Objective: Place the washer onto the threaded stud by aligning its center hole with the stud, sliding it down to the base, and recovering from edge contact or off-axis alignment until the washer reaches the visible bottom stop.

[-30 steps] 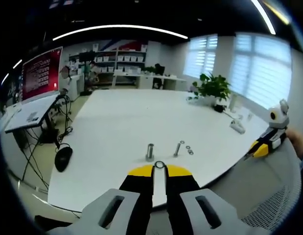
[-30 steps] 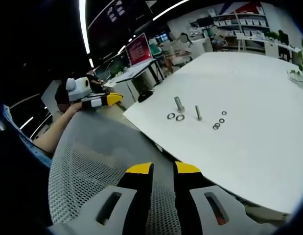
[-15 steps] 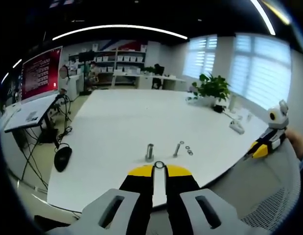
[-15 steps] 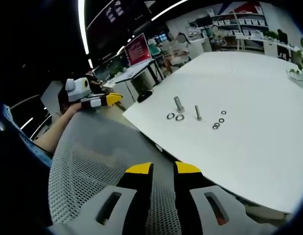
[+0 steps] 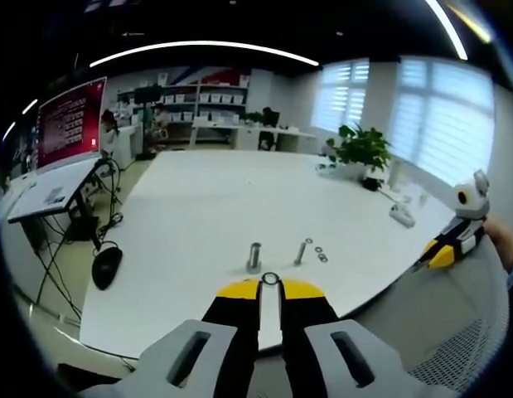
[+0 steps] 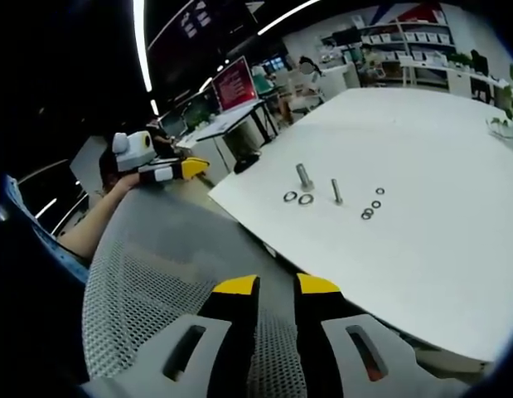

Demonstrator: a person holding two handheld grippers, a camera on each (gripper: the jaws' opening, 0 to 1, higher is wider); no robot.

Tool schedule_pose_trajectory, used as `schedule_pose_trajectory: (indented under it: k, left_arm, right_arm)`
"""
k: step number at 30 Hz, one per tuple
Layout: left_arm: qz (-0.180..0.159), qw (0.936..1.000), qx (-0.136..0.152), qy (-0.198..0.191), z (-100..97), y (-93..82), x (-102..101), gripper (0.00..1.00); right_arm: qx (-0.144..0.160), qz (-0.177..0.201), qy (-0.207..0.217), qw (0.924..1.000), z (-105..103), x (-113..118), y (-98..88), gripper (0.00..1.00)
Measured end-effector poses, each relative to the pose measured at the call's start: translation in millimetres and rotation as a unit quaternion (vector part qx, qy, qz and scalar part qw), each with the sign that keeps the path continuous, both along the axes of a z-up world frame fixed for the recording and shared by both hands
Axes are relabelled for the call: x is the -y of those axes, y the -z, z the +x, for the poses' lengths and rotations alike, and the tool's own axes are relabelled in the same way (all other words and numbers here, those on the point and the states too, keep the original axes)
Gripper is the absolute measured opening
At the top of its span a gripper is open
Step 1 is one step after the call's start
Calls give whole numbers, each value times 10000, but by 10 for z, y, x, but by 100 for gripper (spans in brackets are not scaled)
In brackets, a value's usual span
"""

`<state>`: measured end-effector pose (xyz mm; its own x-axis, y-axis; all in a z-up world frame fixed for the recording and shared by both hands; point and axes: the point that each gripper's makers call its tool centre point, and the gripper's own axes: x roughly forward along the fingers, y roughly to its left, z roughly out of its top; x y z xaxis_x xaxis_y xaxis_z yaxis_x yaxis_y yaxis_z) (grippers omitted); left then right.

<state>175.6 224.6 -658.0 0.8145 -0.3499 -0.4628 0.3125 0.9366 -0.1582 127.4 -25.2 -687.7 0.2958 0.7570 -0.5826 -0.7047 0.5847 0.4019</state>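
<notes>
A thick threaded stud [image 5: 254, 255] [image 6: 303, 176] stands upright near the corner of the white table [image 5: 215, 207]. A thinner bolt [image 5: 302, 250] [image 6: 336, 191] stands beside it. Two large washers [image 6: 297, 198] lie flat by the thick stud, and one washer [image 5: 270, 279] shows just past my left gripper's tips. Small washers [image 6: 370, 207] are scattered past the bolt. My left gripper [image 5: 270, 288] [image 6: 194, 168] hangs off the table's edge, its jaws a narrow gap apart and empty. My right gripper [image 6: 275, 286] [image 5: 442, 253] hovers over a mesh chair, jaws slightly apart and empty.
A grey mesh chair back [image 6: 157, 274] [image 5: 463, 332] sits between both grippers and the table. A potted plant [image 5: 360, 149] and small items stand at the table's far side. A black mouse [image 5: 107, 267] lies on the floor. A person's arm [image 6: 94, 220] holds the left gripper.
</notes>
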Motion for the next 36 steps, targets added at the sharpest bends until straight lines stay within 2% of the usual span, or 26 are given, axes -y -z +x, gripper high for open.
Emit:
schedule_pose_trajectory:
  k: [19, 23, 26, 28, 34, 36]
  left_arm:
    - [5, 10000, -60, -57, 2, 17, -14, 5]
    - [-8, 9999, -48, -101, 10, 11, -24, 5]
    - [-17, 9999, -54, -85, 7, 12, -20, 5]
    - [-8, 10000, -93, -33, -3, 25, -8, 5]
    - [-3, 9997, -133, 181, -17, 42, 39, 5]
    - [99, 9990, -259, 360, -38, 88, 76, 5]
  right_arm:
    - [-27, -12, -60, 10000, -13, -12, 6, 19]
    - [-160, -71, -106, 9998, -37, -11, 39, 19]
    - [-64, -40, -68, 9999, -11, -8, 18, 19]
    - [72, 5, -14, 10000, 19, -3, -15, 19]
    - [-10, -84, 180, 9998, 53, 31, 24, 19]
    - [-40, -84, 233, 9997, 54, 39, 28, 19]
